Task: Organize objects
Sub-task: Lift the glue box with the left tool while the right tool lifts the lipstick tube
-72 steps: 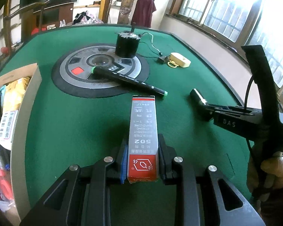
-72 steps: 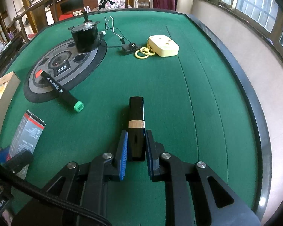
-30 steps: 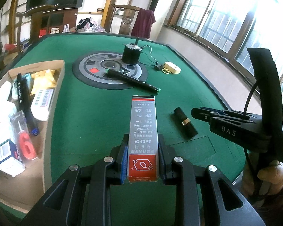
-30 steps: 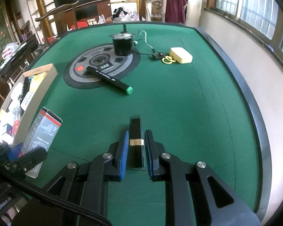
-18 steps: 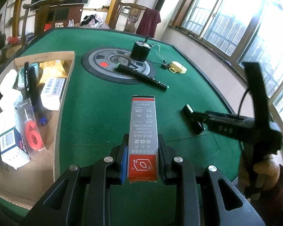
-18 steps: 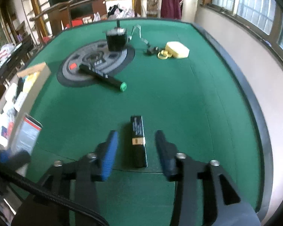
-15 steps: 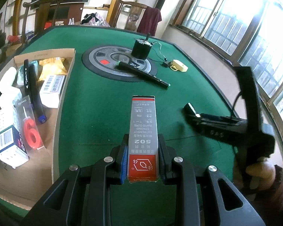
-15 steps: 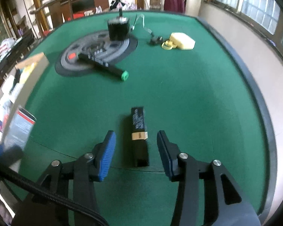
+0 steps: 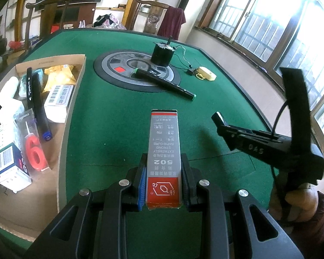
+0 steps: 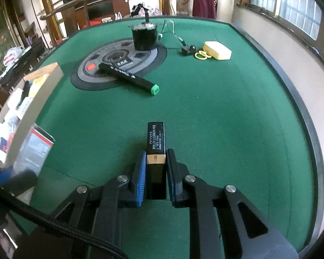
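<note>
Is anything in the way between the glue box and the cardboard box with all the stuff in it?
Nothing visible. The left gripper holds the glue box above the green table, and only bare felt lies between it and the near wall of the cardboard box. The black marker lies farther off.

Glue box (image 9: 163,151) between left jaws

A grey-and-red glue carton (image 9: 163,151) marked "502" sits clamped lengthwise between the left tongs (image 9: 163,181), held above the green tabletop (image 9: 110,116). A slim black case with a gold band (image 10: 156,151) is pinched in the right tongs (image 10: 155,172). A black marker with a green cap (image 9: 165,83) lies on the tabletop, partly across the grey round disc (image 9: 121,69); the open cardboard box (image 9: 54,172) beside it holds assorted items.
</note>
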